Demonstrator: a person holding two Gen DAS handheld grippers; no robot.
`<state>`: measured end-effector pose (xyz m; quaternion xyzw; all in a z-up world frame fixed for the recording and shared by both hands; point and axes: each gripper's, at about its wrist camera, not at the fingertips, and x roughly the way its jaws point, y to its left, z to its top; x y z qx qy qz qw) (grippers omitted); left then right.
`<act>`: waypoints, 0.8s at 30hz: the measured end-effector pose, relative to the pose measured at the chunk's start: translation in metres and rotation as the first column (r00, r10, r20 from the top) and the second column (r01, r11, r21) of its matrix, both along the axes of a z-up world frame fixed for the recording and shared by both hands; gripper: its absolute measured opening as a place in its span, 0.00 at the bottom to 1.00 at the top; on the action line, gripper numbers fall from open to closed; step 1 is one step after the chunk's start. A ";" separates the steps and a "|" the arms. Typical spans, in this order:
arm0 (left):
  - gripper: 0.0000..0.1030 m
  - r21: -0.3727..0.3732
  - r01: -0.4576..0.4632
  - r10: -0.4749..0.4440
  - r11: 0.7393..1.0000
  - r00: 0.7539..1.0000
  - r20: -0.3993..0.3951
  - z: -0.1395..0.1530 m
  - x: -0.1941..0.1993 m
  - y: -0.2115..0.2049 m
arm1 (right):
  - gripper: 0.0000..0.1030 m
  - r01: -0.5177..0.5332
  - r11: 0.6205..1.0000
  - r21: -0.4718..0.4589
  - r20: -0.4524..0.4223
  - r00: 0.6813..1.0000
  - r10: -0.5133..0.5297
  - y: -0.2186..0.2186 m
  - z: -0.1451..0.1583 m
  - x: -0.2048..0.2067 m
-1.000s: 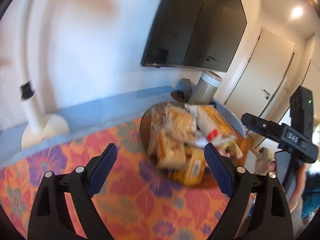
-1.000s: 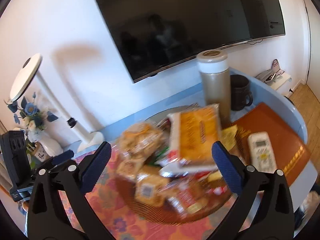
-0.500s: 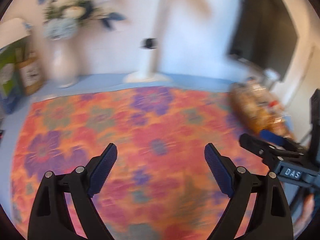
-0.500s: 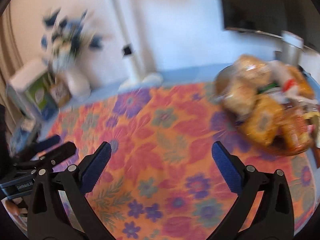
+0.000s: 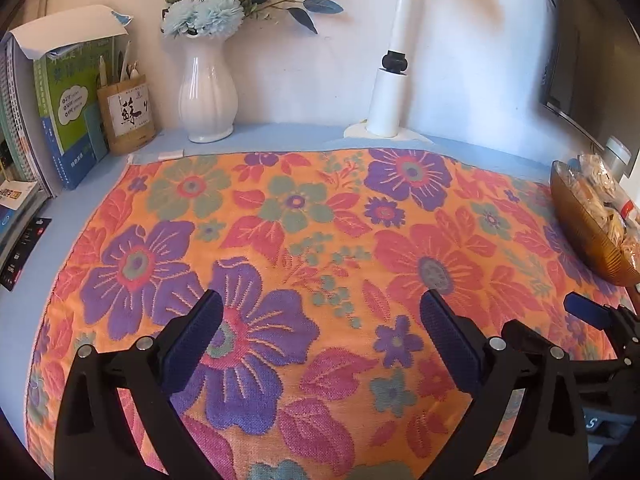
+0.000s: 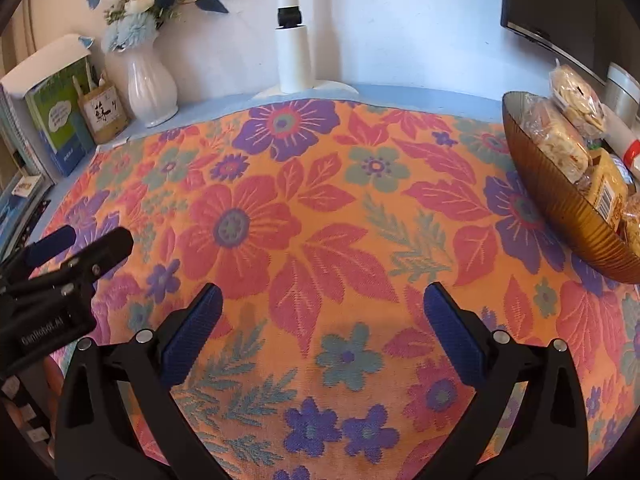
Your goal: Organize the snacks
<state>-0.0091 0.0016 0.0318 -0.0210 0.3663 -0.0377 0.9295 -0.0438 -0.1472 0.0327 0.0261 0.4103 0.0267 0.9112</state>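
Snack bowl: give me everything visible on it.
The snack bowl is amber-brown, ribbed on its outer wall, and looks like translucent glass or plastic. It stands upright on the floral cloth at the table's right end, heaped above its rim with clear-wrapped biscuit and cracker packets. Neither gripper touches it. Its far side is cut off by the frame.

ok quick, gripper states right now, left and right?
Left gripper: jaws open, holding nothing, over the floral cloth.
Right gripper: jaws open, holding nothing, snack bowl off to its right.
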 end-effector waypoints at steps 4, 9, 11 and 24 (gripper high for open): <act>0.95 0.029 -0.004 0.004 1.000 1.000 -0.007 -0.001 0.000 -0.005 | 0.97 -0.004 0.999 0.046 -0.012 1.000 0.005 -0.006 -0.001 0.000; 0.95 0.084 0.002 -0.002 0.996 1.000 0.005 -0.001 -0.003 -0.016 | 0.97 0.003 0.997 0.074 -0.030 1.000 -0.001 -0.009 -0.003 0.003; 0.95 0.104 0.006 -0.007 0.995 1.000 0.000 -0.002 -0.003 -0.019 | 0.97 0.010 0.997 0.073 -0.035 0.999 -0.007 -0.009 -0.004 0.004; 0.95 0.091 0.013 -0.010 0.996 0.999 -0.031 -0.005 0.000 -0.018 | 0.97 0.011 0.998 0.057 -0.032 0.999 -0.009 -0.008 -0.004 0.003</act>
